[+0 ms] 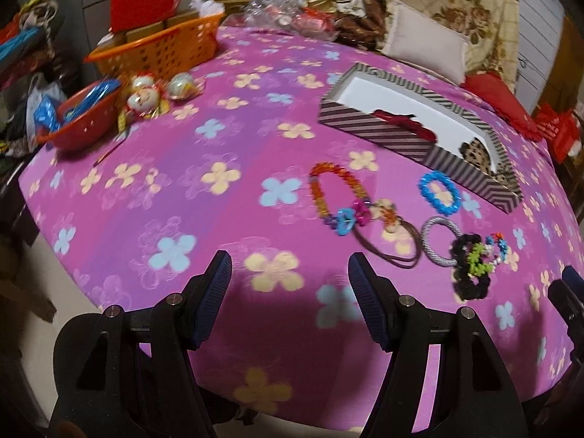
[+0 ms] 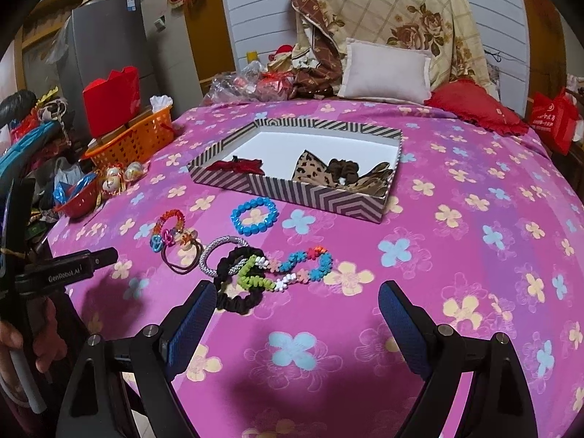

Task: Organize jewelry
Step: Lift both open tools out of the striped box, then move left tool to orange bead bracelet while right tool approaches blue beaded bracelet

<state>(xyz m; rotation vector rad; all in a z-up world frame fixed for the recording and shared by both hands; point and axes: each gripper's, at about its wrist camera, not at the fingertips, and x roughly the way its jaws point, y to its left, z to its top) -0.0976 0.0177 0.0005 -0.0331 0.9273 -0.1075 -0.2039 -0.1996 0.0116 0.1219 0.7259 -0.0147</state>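
Note:
A striped box [image 2: 314,197] [image 1: 368,127] lies on the pink flowered bedspread, holding a red piece [image 2: 237,165] and leopard-print and brown scrunchies [image 2: 343,173]. In front of it lie a blue bead bracelet [image 2: 253,216] [image 1: 438,193], an orange bead bracelet [image 2: 169,231] [image 1: 335,193], a silver ring [image 2: 222,253] [image 1: 438,239], a black scrunchie [image 2: 237,284] [image 1: 469,273] and a multicoloured bead string [image 2: 306,262]. My left gripper [image 1: 290,273] is open, hovering short of the orange bracelet. My right gripper [image 2: 294,301] is open just before the black scrunchie, nothing between its fingers.
An orange basket [image 1: 160,49] [image 2: 133,142] and a red bowl [image 1: 78,127] with small figurines sit at the bed's left edge. Pillows [image 2: 387,71], a red cushion [image 2: 474,107] and a folded quilt lie behind the box. The left tool's body [image 2: 69,268] shows at the right view's left.

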